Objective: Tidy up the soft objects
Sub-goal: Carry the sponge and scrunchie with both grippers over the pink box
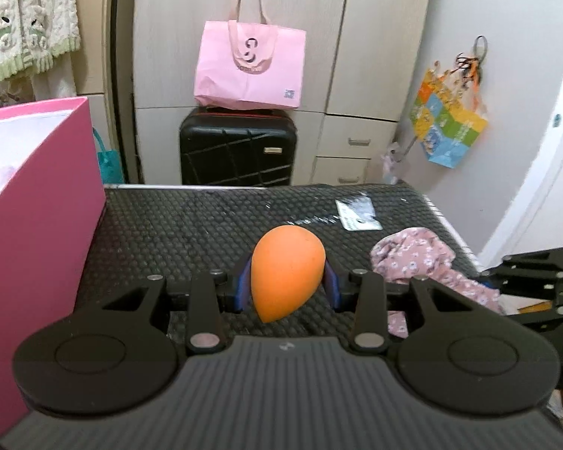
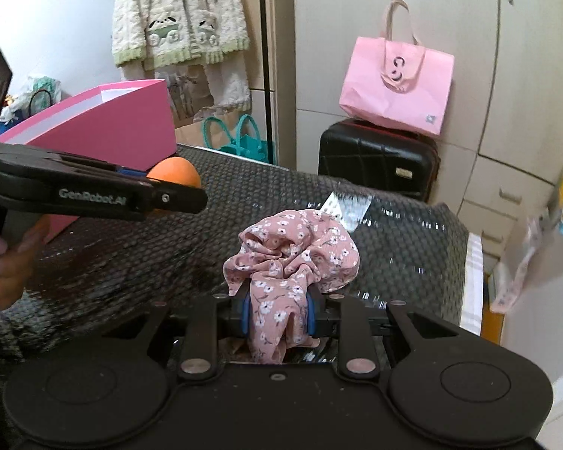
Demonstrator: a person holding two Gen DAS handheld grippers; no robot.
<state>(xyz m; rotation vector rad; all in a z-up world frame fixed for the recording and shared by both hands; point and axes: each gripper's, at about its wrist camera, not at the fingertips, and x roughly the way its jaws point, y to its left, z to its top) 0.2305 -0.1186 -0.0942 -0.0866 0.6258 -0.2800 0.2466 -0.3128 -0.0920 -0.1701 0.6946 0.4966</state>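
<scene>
The left hand-held gripper is pinching an orange sponge shaped like an egg. Its blue pads press on the two sides of the sponge. The fat end of the sponge points up and away, and the thin tip points down toward the camera, so its long way runs along the fingers. It looks lifted a little off the black bumpy table. The right hand-held gripper is pinching a pink flowery scrunchie. The pads hold one bunched part of the cloth, and the rest puffs out past the fingertips and flops a bit to the right. Both soft things are already held, so I think the next job is to carry them to a place to keep them. Farther out, on the left side of the table, stands a pink box with its top open. It is the only open holder I can see on the table, so my guess is that the soft things go in there. The box is just beside the left hand-held gripper, up and to its left, so the sponge has the short trip. In the right wrist view the box sits far off to the left, past the other hand-held gripper, so the scrunchie has to cross over. The box wall looks taller than where the sponge is now, so the sponge may need to go up first.
</scene>
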